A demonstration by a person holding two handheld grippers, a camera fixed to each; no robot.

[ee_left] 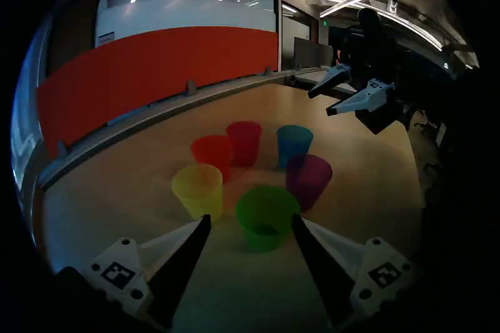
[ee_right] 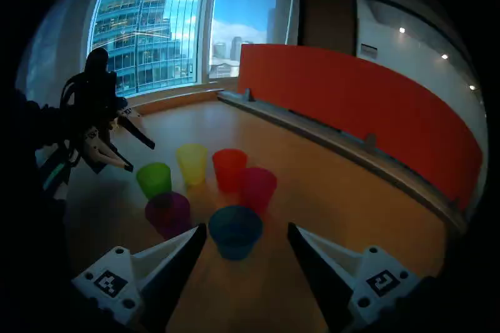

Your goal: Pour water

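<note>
On the wooden table (ee_left: 375, 170) six plastic cups stand upright in a tight ring: green cup (ee_left: 267, 215), yellow cup (ee_left: 199, 189), orange cup (ee_left: 212, 152), pink cup (ee_left: 244, 141), blue cup (ee_left: 294, 144) and purple cup (ee_left: 308, 178). Whether any holds water cannot be told. The left gripper (ee_left: 250, 217) is spread wide and empty, facing the green cup. The right gripper (ee_right: 245, 227) is likewise wide and empty, facing the blue cup.

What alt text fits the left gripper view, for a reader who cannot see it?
A green cup stands on a wooden table just ahead of the open left claw, with five other coloured cups behind it. The right claw hovers beyond them, open.
</note>
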